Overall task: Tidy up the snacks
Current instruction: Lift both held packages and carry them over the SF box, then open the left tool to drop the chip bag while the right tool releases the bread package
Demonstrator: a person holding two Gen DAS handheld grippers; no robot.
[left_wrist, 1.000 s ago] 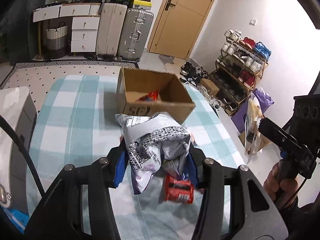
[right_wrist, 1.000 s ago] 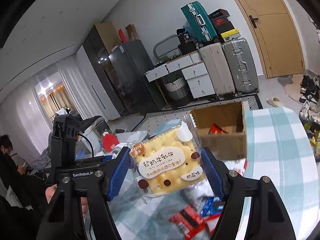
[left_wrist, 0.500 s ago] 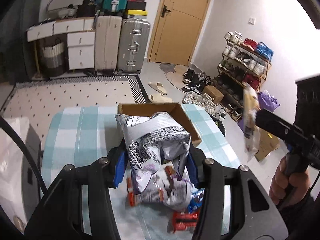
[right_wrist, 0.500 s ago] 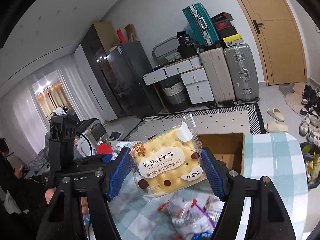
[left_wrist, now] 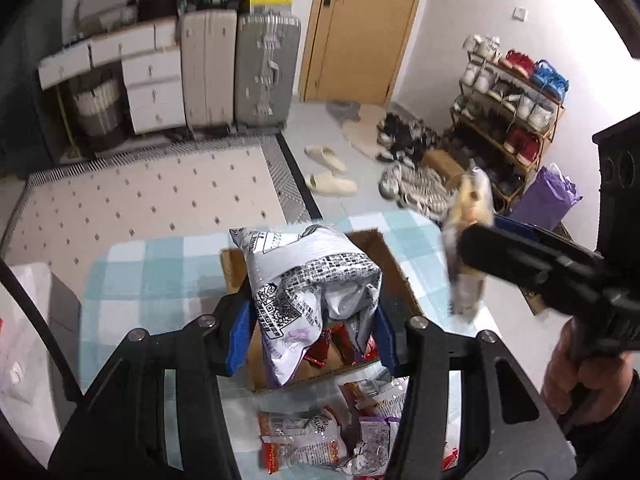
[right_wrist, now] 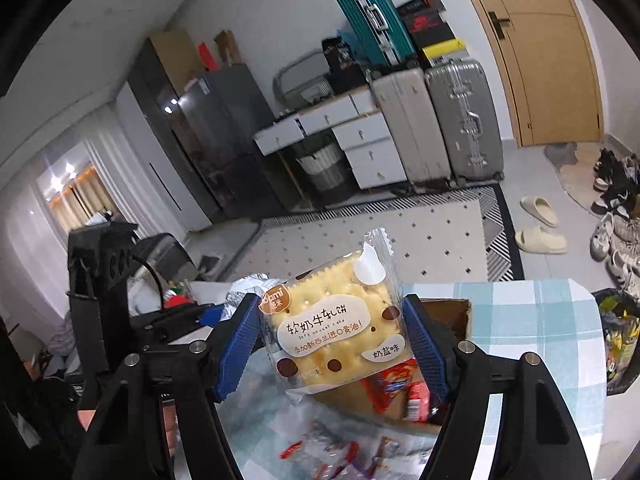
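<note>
left claw (left_wrist: 312, 328) grips a silver snack bag (left_wrist: 308, 280); right claw (right_wrist: 334, 340) grips a nougat cracker pack (right_wrist: 332, 320). both held above the cardboard box (left_wrist: 400, 280) on the checked worktop (left_wrist: 152, 272).

Two wrist cameras, each looking along its own tongs

Both sit close above the checked table (left_wrist: 132, 280), tilted down; each sees the cardboard box (left_wrist: 394, 268) near 6 o'clock, the suitcases (right_wrist: 464, 120) and door (right_wrist: 532, 60) toward 12 to 2 o'clock.
</note>
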